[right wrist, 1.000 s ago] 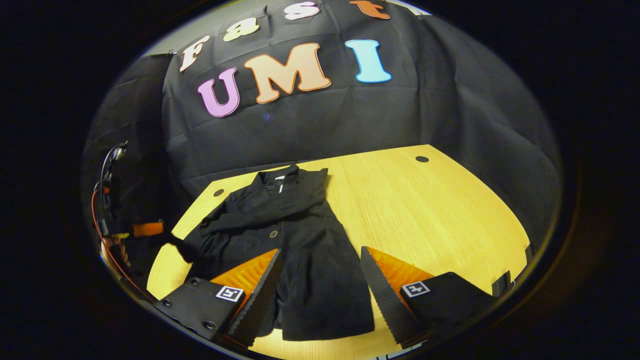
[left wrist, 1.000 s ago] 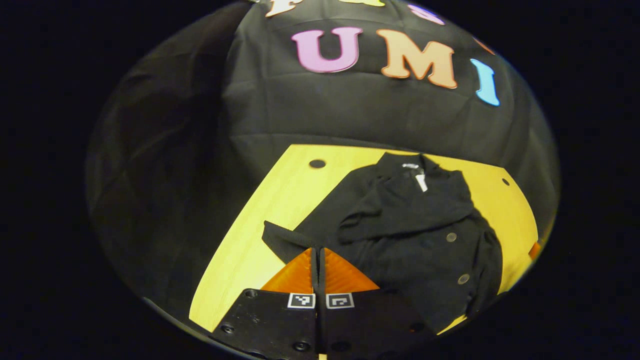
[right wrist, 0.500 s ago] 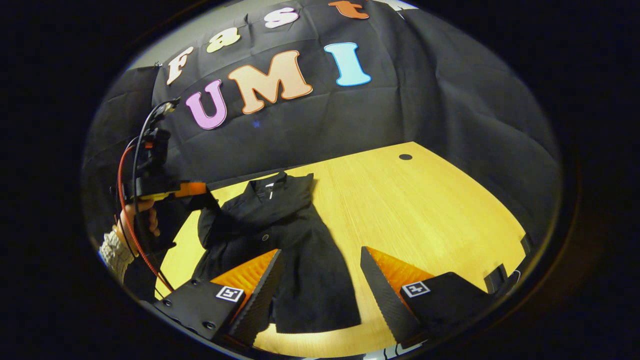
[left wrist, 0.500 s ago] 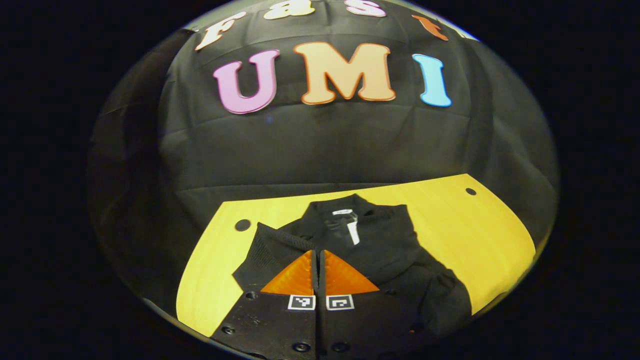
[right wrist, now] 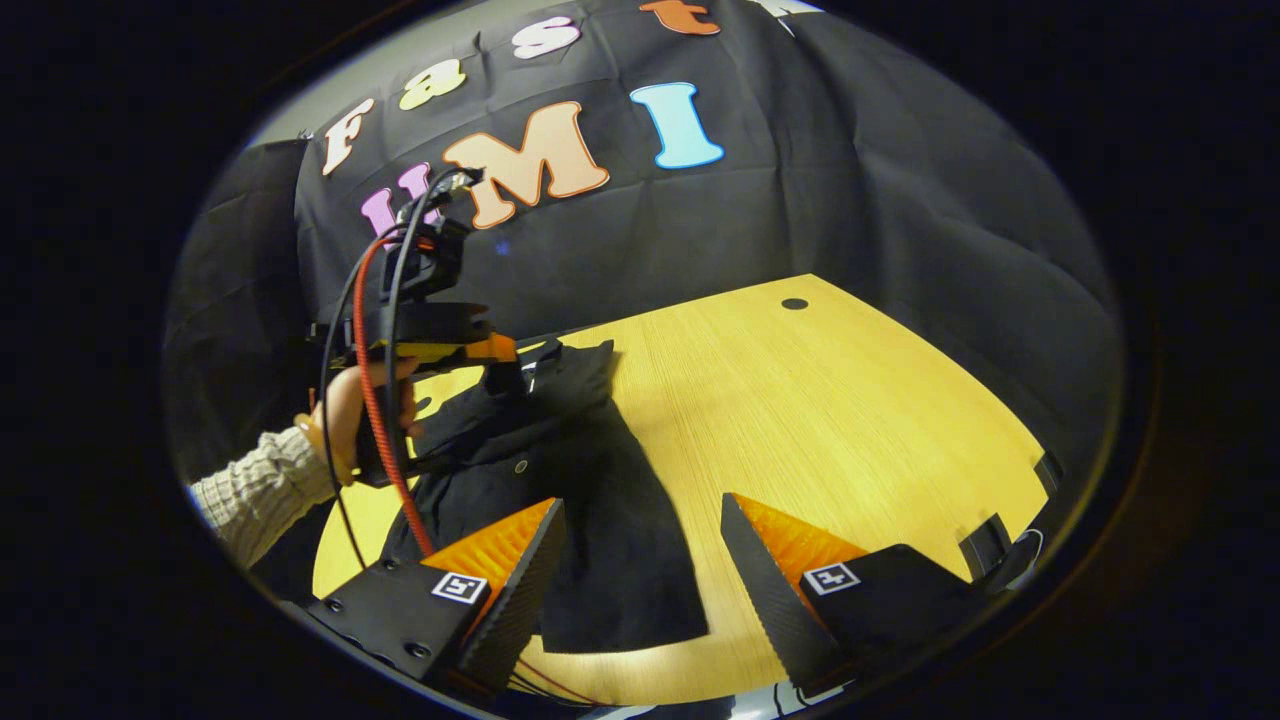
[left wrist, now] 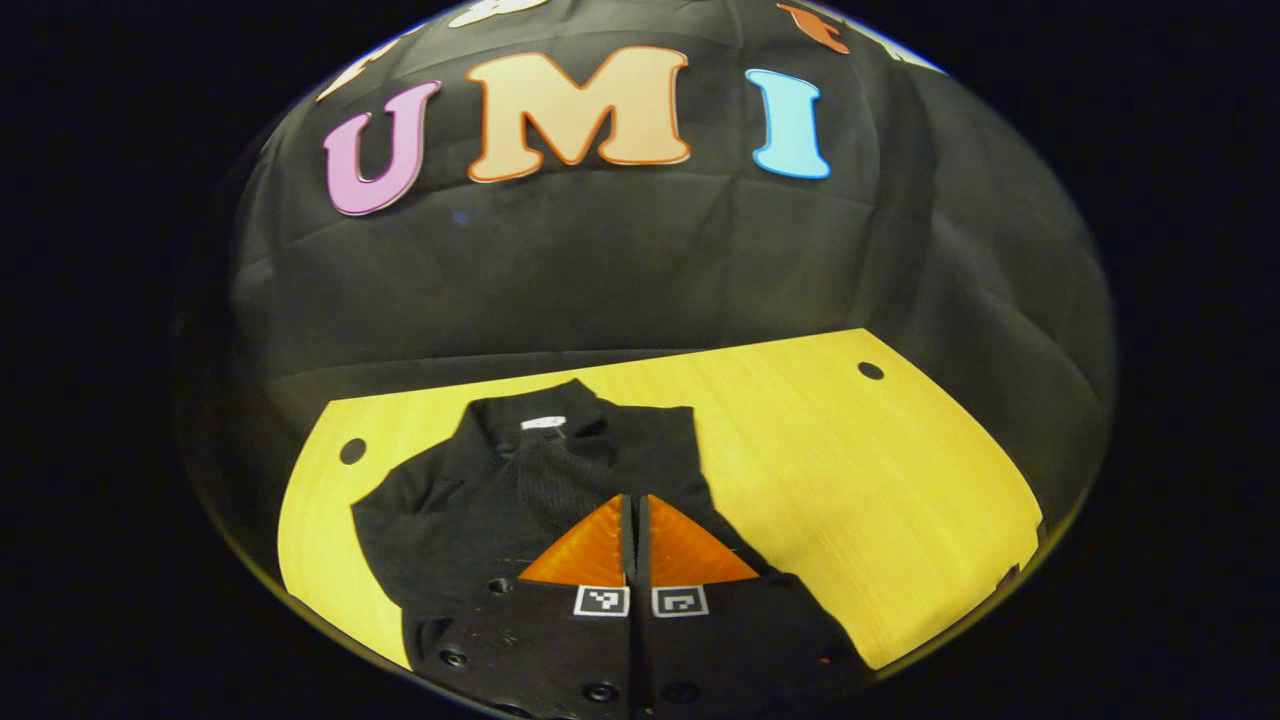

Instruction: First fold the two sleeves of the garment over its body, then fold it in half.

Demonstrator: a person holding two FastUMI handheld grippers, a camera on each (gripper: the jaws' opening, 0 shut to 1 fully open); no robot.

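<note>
Black garment (right wrist: 560,470) lies on the yellow desk (right wrist: 850,420) toward its left side, collar to the far wall; the left tongs (left wrist: 636,510), pressed together and pinching a sleeve (left wrist: 560,480), should carry it flat across the chest and let go only once it lies smooth. Right tongs (right wrist: 640,520) hang spread over the hem, holding nothing. White neck tag (left wrist: 543,423) too small to read
</note>
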